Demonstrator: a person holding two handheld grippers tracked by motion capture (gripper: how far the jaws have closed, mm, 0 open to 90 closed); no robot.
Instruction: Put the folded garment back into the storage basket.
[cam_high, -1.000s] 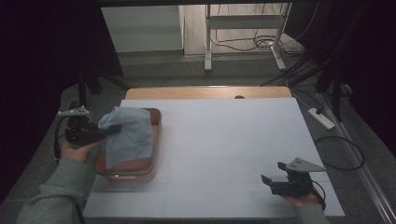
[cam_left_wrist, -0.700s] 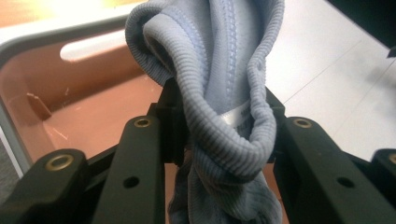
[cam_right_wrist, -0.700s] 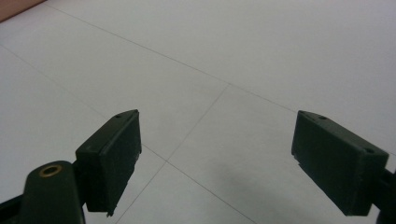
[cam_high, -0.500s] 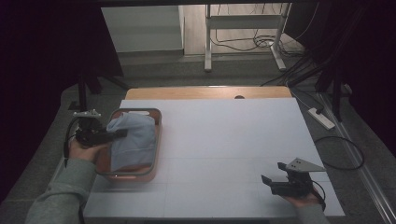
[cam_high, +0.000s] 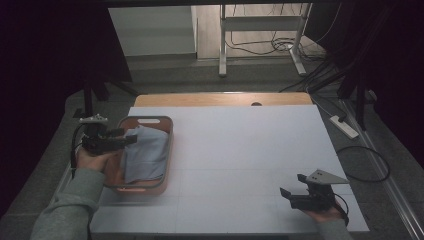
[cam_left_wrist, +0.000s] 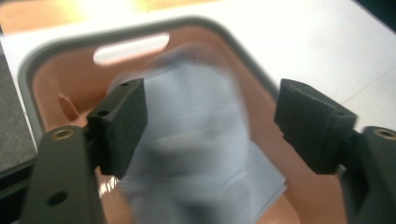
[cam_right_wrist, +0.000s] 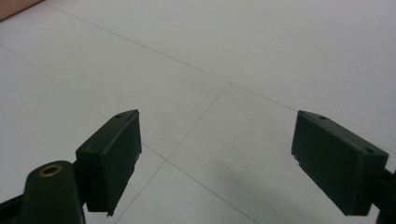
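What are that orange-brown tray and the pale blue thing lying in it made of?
The tray looks like moulded plastic: smooth, with a faint sheen, a rounded grey rim and a cut-out handle slot. The pale blue thing looks like soft matte cloth, since it lies folded and rumpled with creases; which fibre, I cannot tell.

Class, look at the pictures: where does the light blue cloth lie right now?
In the high view the light blue cloth lies inside the brown tray at the table's left side, beside the left claw, whose jaws have just been opening and stand apart from it.
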